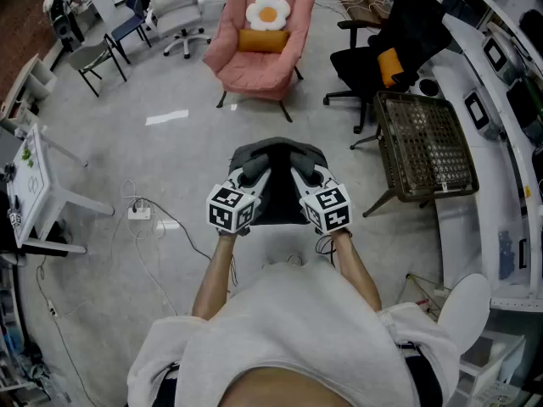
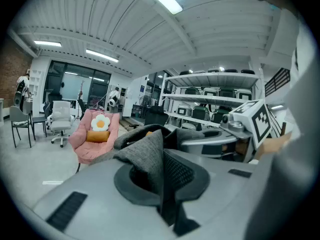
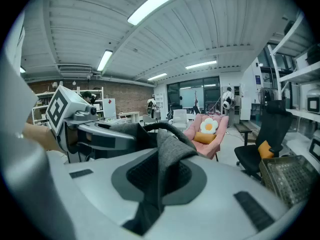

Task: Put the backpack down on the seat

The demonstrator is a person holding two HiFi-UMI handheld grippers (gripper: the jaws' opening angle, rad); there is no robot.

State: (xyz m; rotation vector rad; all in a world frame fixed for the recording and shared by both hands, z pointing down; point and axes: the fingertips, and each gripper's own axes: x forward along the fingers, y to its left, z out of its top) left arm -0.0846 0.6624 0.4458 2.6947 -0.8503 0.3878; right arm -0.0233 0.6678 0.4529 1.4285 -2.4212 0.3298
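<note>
A dark grey backpack [image 1: 277, 154] hangs in the air in front of me, held up by its top. My left gripper [image 1: 254, 176] is shut on a fold of its grey fabric [image 2: 148, 154], and my right gripper [image 1: 299, 176] is shut on another fold [image 3: 169, 156] beside it. In the left gripper view the cloth sits pinched in the left gripper [image 2: 162, 180]; the right gripper view shows the same in the right gripper [image 3: 159, 178]. The pink armchair [image 1: 257, 62] stands a few steps ahead, its seat bare, with a flower cushion [image 1: 268, 11] and an orange cushion [image 1: 262, 40] against its back.
A black office chair [image 1: 383, 58] and a wire mesh stand [image 1: 422, 147] are at the right, along a white curved counter [image 1: 475, 100]. A white table [image 1: 34, 185] stands at the left. A power strip [image 1: 139, 213] with cables lies on the floor. Grey chairs [image 1: 174, 15] stand behind.
</note>
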